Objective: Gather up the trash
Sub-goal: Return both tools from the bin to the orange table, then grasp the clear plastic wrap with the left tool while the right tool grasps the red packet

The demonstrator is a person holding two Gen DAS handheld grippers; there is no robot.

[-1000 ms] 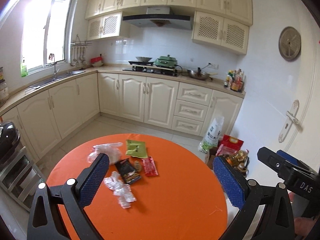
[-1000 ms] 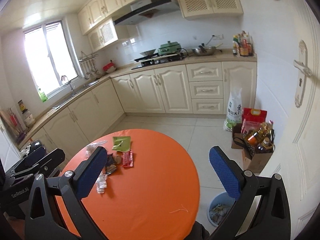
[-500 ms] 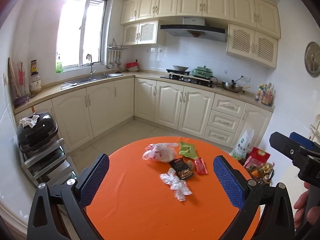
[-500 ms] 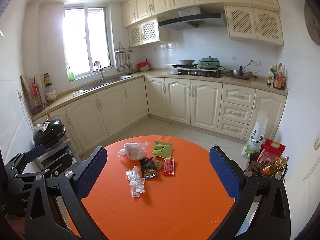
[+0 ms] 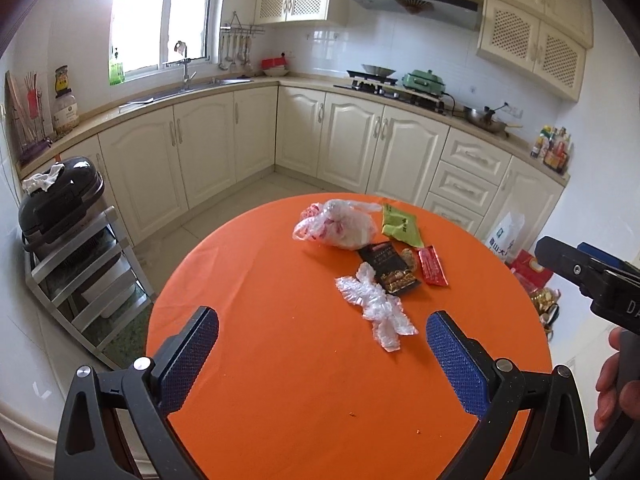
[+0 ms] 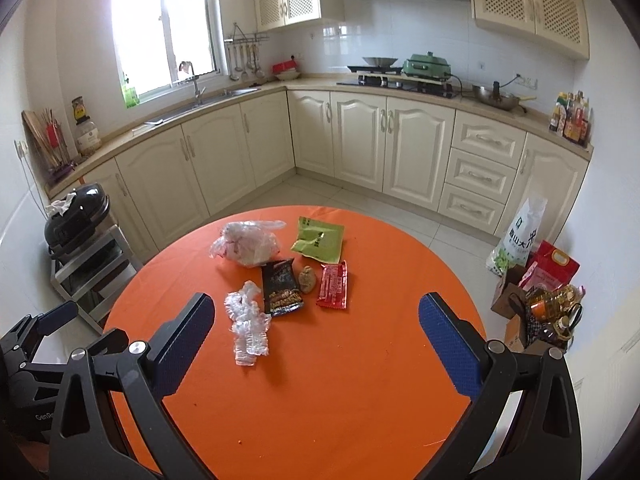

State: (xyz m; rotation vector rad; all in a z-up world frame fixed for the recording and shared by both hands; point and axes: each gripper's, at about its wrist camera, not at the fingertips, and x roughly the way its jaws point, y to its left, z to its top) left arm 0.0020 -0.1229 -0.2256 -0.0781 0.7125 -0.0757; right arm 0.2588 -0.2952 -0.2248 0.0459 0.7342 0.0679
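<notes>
- Both views have swung round in the last second: earlier the litter sat off to the left and partly behind a finger; now the whole heap lies ahead on the round orange cloth-covered worktop [image 6: 360,380], framed between the fingers. Reads as aiming done, approach about to start.
- Left gripper [image 5: 322,354]: jaws spread wide, nothing between them, hovering above the near part of the worktop. Right gripper [image 6: 316,340]: likewise wide apart and empty. Neither touches any litter.
- Nothing collected yet by the look of it; all pieces lie in one loose cluster on the far half of the worktop.
- Crumpled clear plastic film [image 6: 247,326]: nearest piece, thin, crinkled, long and irregular. Likely to squash flat under a pinch; light.
- Knotted translucent plastic bag with red-and-white contents [image 6: 246,243]: bulkiest item, soft, rounded, at the far left of the cluster.
- Flat green foil sachet [image 6: 319,239]: far side, lying flat, smooth and shiny.
- Black snack wrapper with gold print [image 6: 281,287]: flat, glossy, its edge touching the film in the left view.
- Small brown lumpy scrap [image 6: 307,279]: between the black wrapper and the flat red rectangular packet [image 6: 333,285].
- Flat wrappers hug the cloth; an edge pinch would probably be needed.
- No bin shows in either current view.
- A person's hand [image 5: 612,392] holds the right gripper's handle at the edge of the left view.
</notes>
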